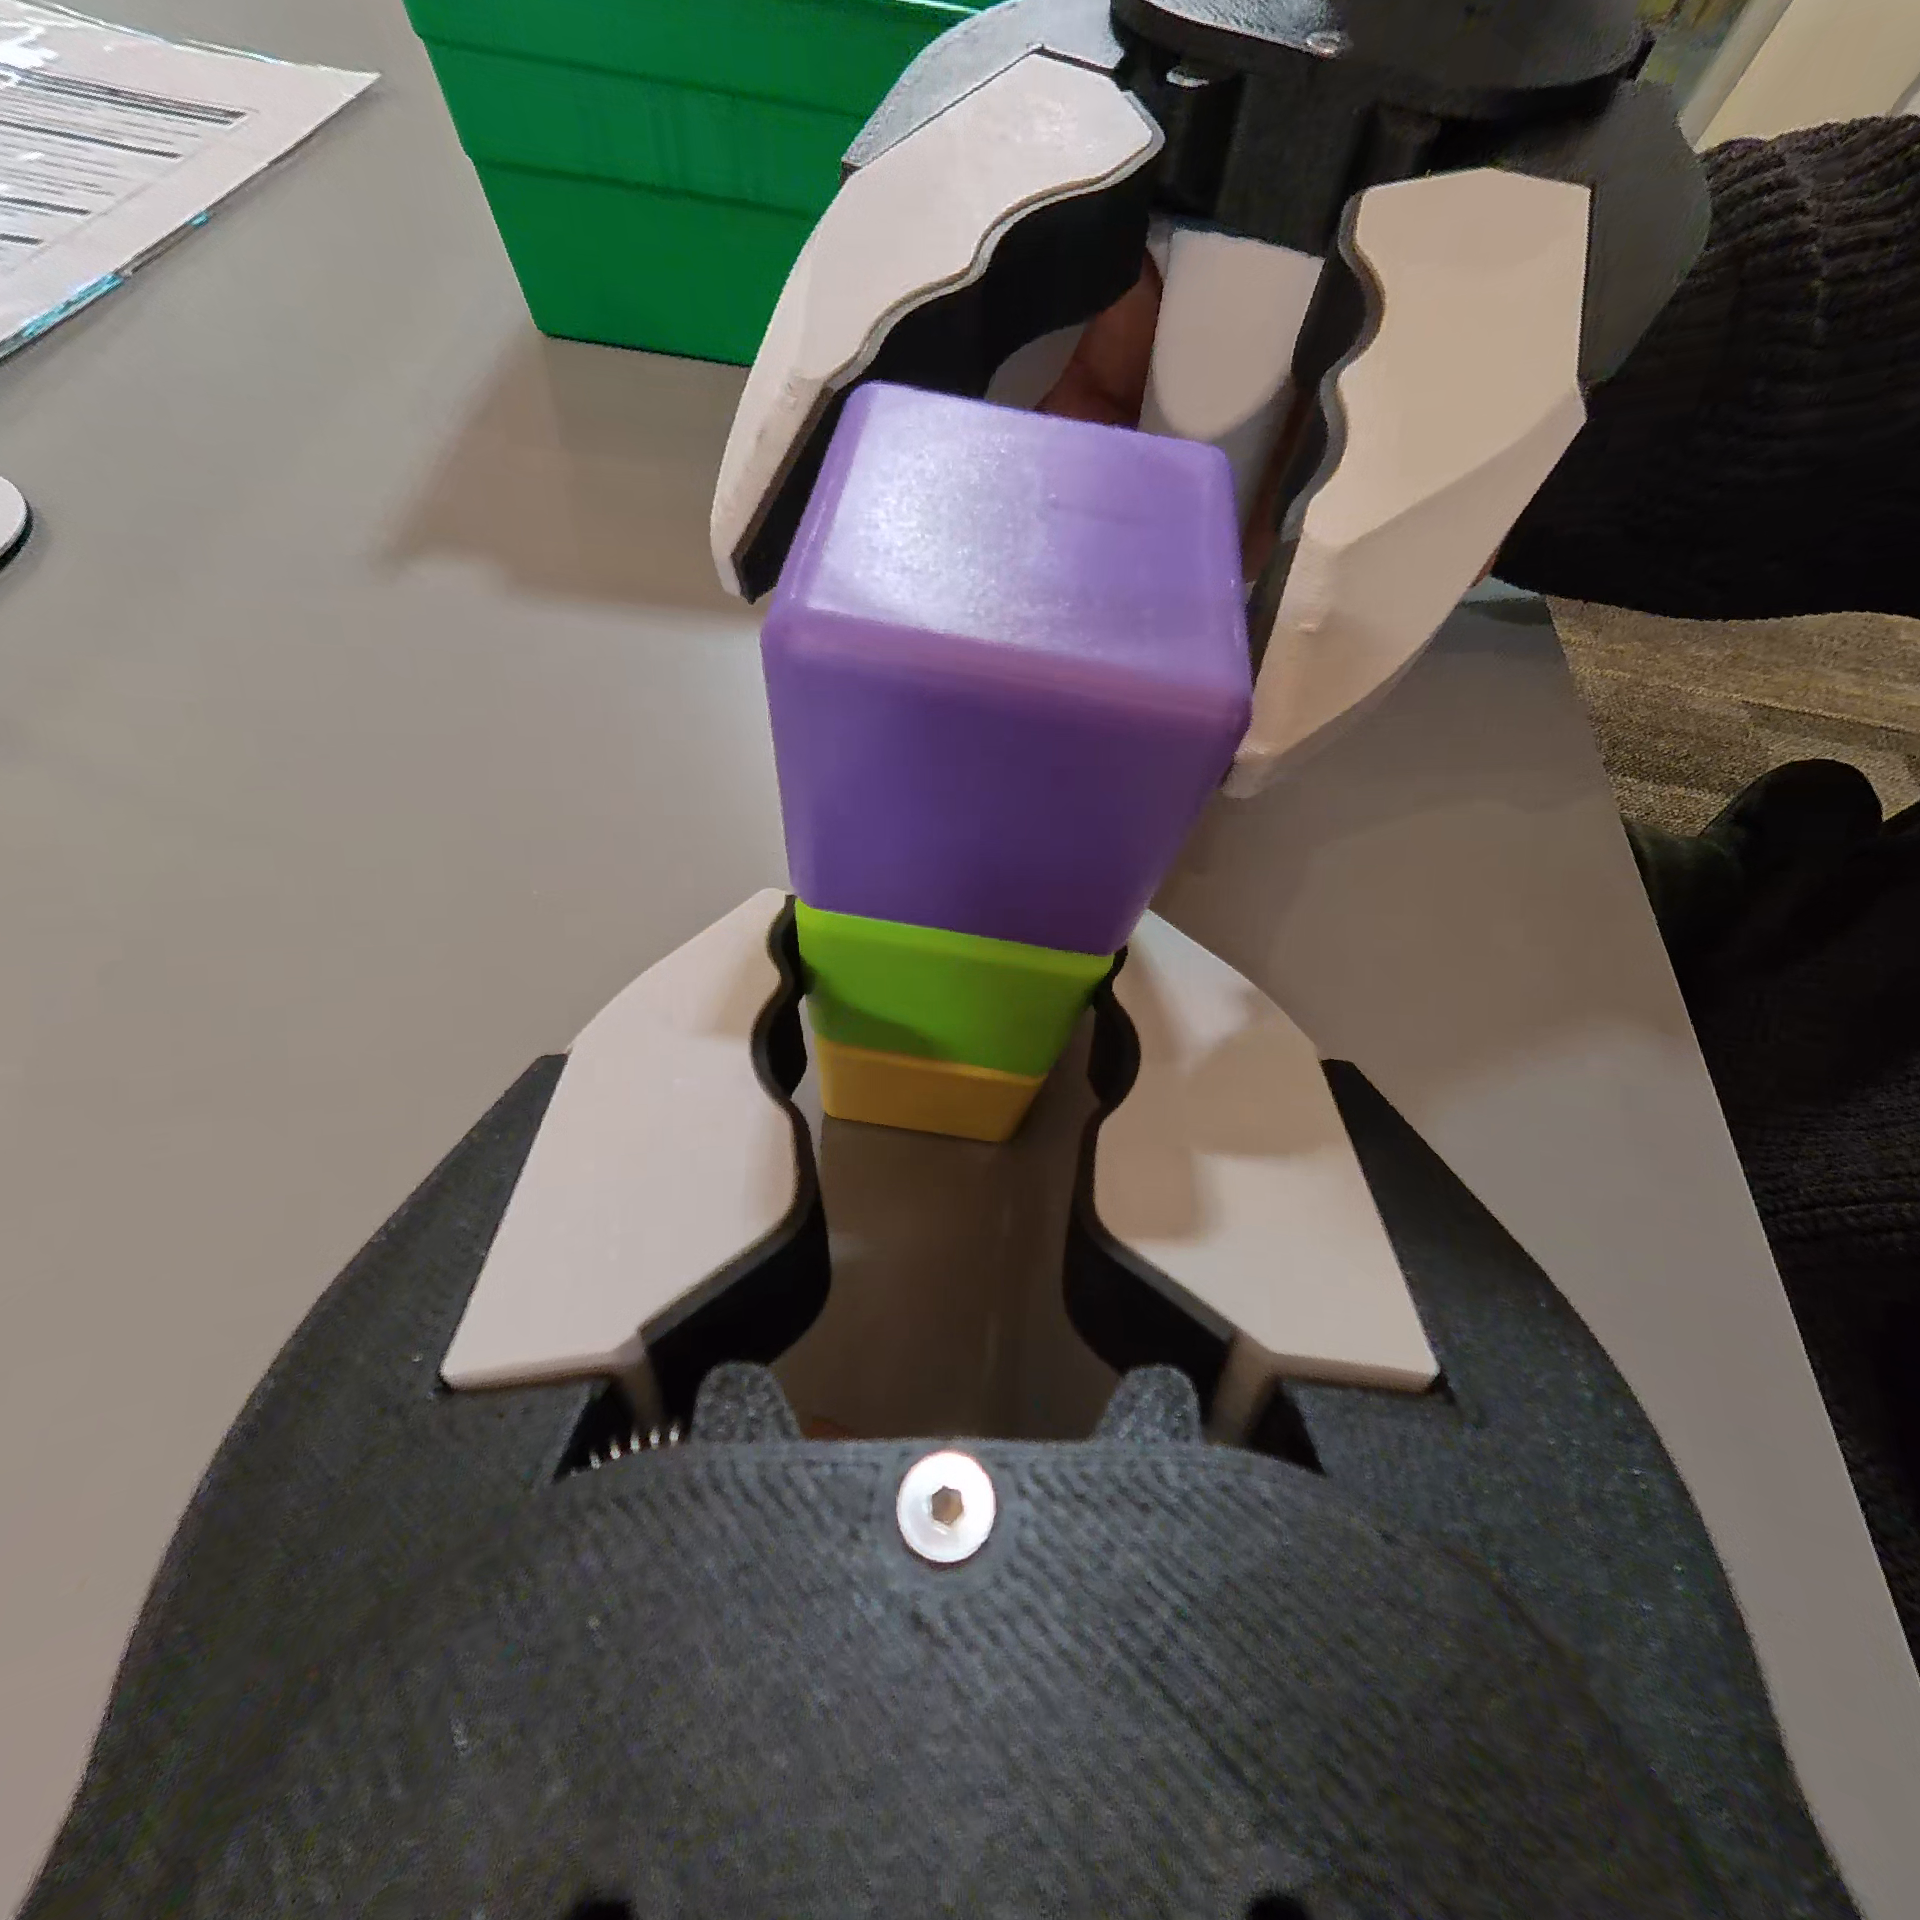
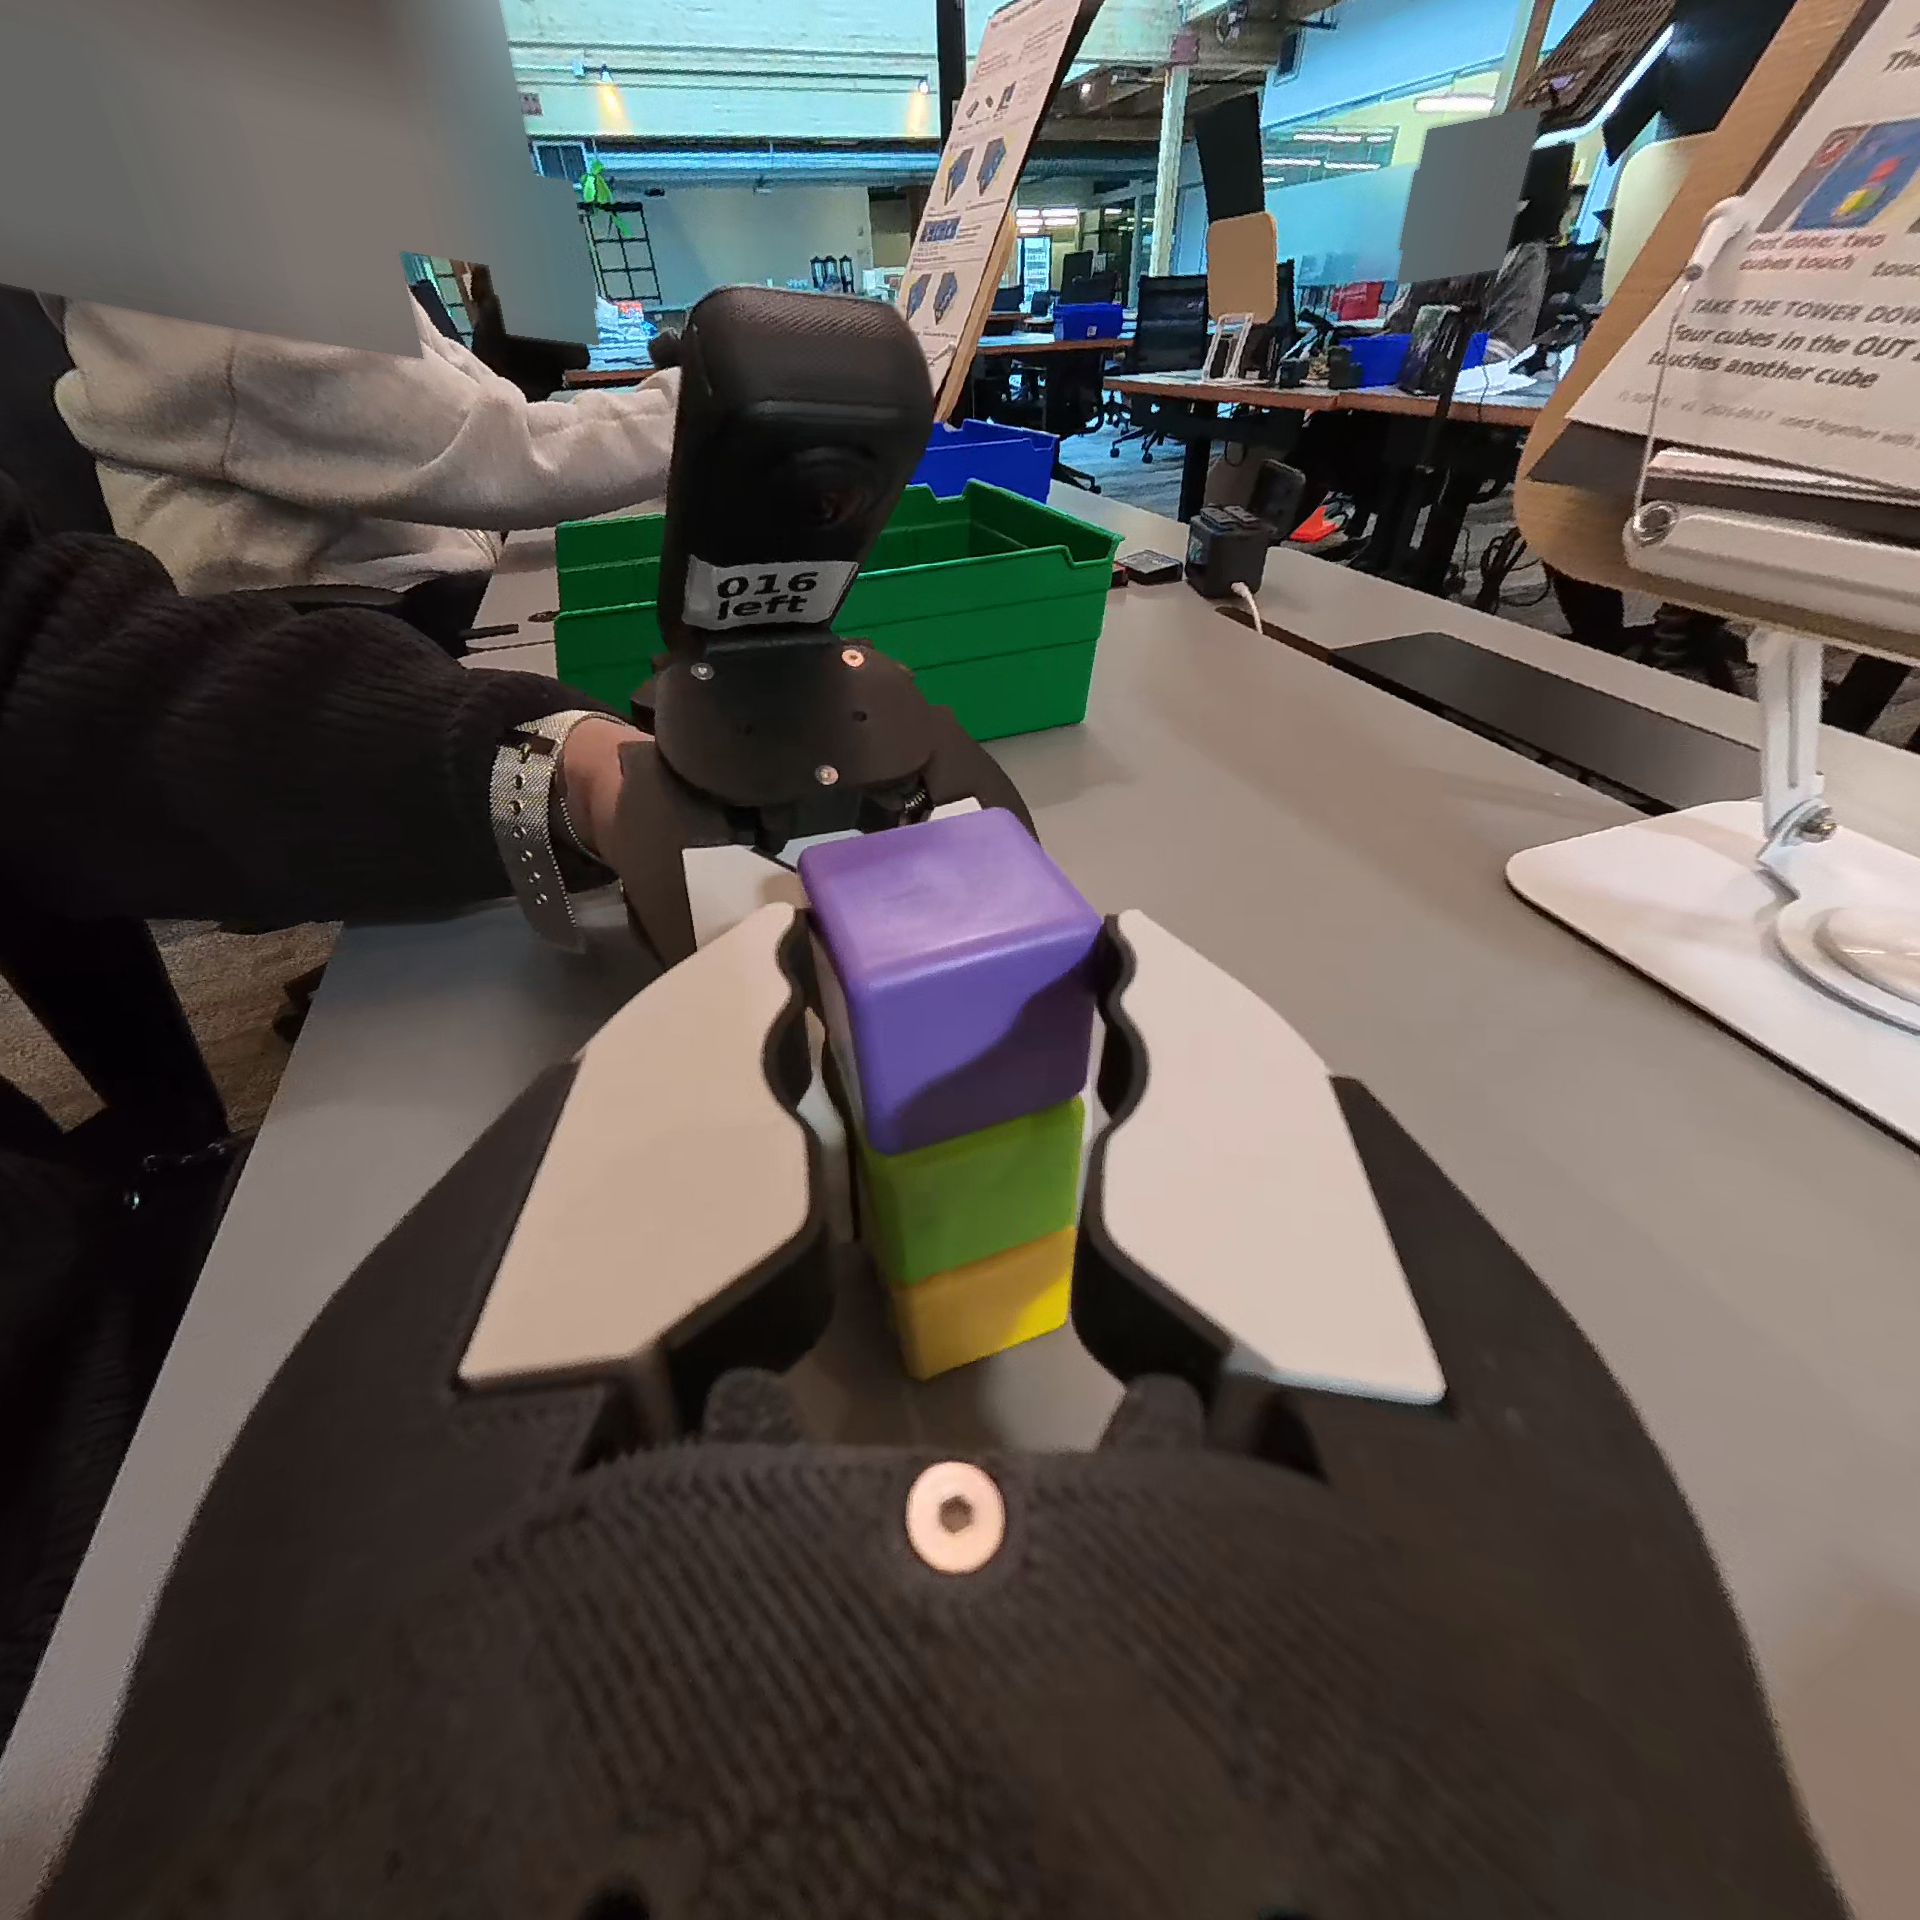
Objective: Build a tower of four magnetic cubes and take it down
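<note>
A tower of three cubes stands on the grey table (image 1: pixel 312 831): purple cube (image 1: pixel 997 665) on top, green cube (image 1: pixel 935 987) in the middle, yellow cube (image 1: pixel 925 1101) at the bottom. My left gripper (image 1: pixel 945 966) is shut on the green cube, one finger on each side. My right gripper (image 2: pixel 951 935) is shut on the purple cube (image 2: pixel 956 966); it also shows in the left wrist view (image 1: pixel 1008 665), reaching in from the far side. The green cube (image 2: pixel 966 1184) and the yellow cube (image 2: pixel 987 1299) sit below its fingers. The left gripper's black body (image 2: pixel 790 707) is behind the tower.
Stacked green bins (image 2: pixel 987 623) stand on the table beyond the tower, also in the left wrist view (image 1: pixel 644 208). A printed sheet (image 1: pixel 125 156) lies far left. A white stand base (image 2: pixel 1714 935) with an instruction board is at the right. The table edge (image 1: pixel 1662 935) runs close by. About 7 cm separates my left fingertips from my right.
</note>
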Demonstrator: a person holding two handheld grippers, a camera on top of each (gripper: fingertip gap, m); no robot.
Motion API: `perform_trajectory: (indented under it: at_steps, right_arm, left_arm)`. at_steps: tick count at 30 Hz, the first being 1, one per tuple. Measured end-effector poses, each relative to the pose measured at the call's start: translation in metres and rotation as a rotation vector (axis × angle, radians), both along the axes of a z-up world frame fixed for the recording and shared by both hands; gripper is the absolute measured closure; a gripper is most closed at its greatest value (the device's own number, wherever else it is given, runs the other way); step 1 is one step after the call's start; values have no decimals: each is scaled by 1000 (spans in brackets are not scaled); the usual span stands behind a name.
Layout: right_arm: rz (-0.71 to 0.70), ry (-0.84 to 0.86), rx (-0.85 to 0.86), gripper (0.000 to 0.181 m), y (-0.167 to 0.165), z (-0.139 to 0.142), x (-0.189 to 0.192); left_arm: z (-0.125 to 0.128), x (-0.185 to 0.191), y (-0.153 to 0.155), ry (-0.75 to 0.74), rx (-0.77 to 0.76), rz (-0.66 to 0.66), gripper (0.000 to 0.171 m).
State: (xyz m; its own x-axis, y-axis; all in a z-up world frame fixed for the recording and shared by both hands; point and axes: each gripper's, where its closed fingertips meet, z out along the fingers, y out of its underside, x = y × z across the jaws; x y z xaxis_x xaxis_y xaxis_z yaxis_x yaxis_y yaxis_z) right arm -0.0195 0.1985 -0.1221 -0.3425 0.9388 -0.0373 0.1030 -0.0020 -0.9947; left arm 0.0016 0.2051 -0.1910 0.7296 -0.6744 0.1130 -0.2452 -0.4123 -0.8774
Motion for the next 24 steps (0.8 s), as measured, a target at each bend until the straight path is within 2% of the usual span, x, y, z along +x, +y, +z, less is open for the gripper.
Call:
perform_trajectory:
  at_steps: [17,21,24]
  right_arm:
    - [-80,54,94,129,8,2,-2]
    - [-185,73,152,130,27,6,0]
    - [-224,112,77,130,39,23,5]
  left_arm:
    - [-3,-2,4,37,-1,31,120]
    - [-3,-2,4,45,6,31,122]
    - [-4,-1,4,58,13,29,121]
